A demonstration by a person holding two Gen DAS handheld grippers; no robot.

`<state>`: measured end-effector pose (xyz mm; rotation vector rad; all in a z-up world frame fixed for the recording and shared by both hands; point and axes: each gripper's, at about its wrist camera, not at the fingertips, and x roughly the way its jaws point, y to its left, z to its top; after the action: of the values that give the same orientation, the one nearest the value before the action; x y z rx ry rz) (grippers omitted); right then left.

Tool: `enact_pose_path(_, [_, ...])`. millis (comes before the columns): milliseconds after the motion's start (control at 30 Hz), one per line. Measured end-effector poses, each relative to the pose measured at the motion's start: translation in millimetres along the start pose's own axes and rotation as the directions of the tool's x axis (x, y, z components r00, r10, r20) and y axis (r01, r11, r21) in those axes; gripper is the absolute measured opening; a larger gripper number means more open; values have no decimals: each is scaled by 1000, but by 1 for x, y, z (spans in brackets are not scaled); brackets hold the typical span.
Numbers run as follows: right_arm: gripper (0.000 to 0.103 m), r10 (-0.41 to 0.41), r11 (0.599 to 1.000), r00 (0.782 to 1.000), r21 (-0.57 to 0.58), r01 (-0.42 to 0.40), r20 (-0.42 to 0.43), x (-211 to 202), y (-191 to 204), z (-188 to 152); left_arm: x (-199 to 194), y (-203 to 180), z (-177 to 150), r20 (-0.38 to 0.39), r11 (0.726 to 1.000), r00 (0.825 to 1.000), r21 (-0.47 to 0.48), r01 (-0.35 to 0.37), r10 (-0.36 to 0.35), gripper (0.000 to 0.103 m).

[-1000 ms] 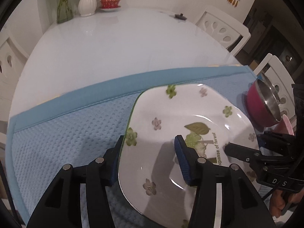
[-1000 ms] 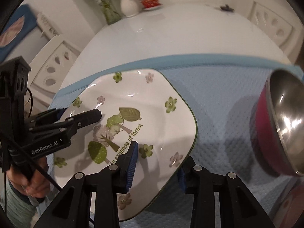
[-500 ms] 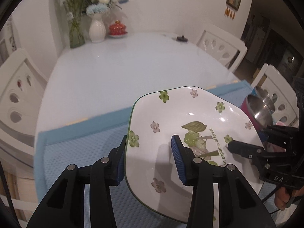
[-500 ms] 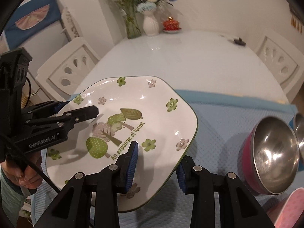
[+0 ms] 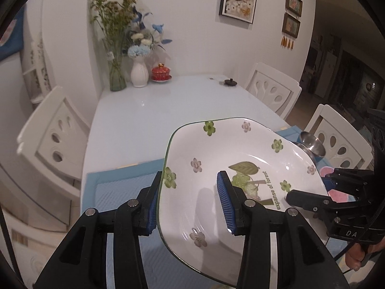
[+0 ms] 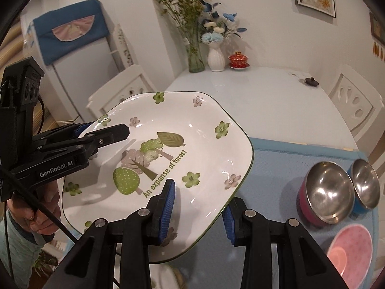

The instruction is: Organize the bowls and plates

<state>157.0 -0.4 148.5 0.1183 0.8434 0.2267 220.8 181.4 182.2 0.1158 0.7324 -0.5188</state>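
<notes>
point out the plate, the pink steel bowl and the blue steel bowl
plate (image 6: 192, 144), right wrist view, on its printed centre
pink steel bowl (image 6: 324, 192), right wrist view, on its shiny inside
blue steel bowl (image 6: 365, 185), right wrist view, on its shiny inside

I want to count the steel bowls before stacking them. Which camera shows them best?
The right wrist view: the pink-sided steel bowl and the blue-sided steel bowl sit in full view on the blue mat. The left wrist view shows only one steel rim behind the floral plate.
</notes>
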Motion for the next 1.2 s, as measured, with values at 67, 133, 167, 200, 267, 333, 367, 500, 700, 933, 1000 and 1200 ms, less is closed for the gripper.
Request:
enact_pose_path(67, [35,9,1000,1000,2,-9,5,-15,9,-6,-18,-6,-4,15,1000,1000,1,-12,12,40])
enact_pose_path(133, [35,22,1000,1000,7,-22,13,-30,17,-12,-39,-12,-9,35,1000,999,-2,-21,21,40])
enact_pose_path(167, [35,26,1000,1000,6,-26,17,-37,21,-15,-48,-14,-12,42,1000,999,-6,-24,24,40])
enact_pose_path(200, [35,31,1000,999,3,-31,19,-43,25,-19,-54,-16,-15,45,1000,999,-9,-27,27,40])
enact_pose_path(267, [35,39,999,999,-7,-39,15,-55,33,-29,-68,-21,-26,46,999,998,-22,-33,34,40])
enact_pose_path(333, [35,46,999,999,-14,-46,0,-64,40,-43,-78,-26,-42,35,999,999,-41,-36,37,40])
enact_pose_path(367, [35,48,999,999,-17,-48,-10,-68,42,-51,-81,-28,-48,29,998,999,-46,-37,38,40])
enact_pose_path(500, [35,60,998,997,-22,-61,-54,-74,47,-82,-91,-36,-79,-12,997,999,-72,-34,33,40])
enact_pose_path(700, [35,64,996,992,-62,-71,-112,-76,54,-125,-97,-49,-126,-79,993,996,-106,-49,40,40])
enact_pose_path(933, [35,51,993,980,-97,-71,-191,-68,58,-169,-88,-53,-172,-171,990,985,-136,-33,9,40])
enact_pose_path(1000, [35,46,993,978,-101,-68,-205,-65,57,-178,-83,-53,-181,-190,990,982,-139,-30,3,40])
enact_pose_path(1200, [35,34,992,967,-107,-63,-254,-53,59,-197,-70,-52,-202,-248,989,969,-146,-31,-7,40])
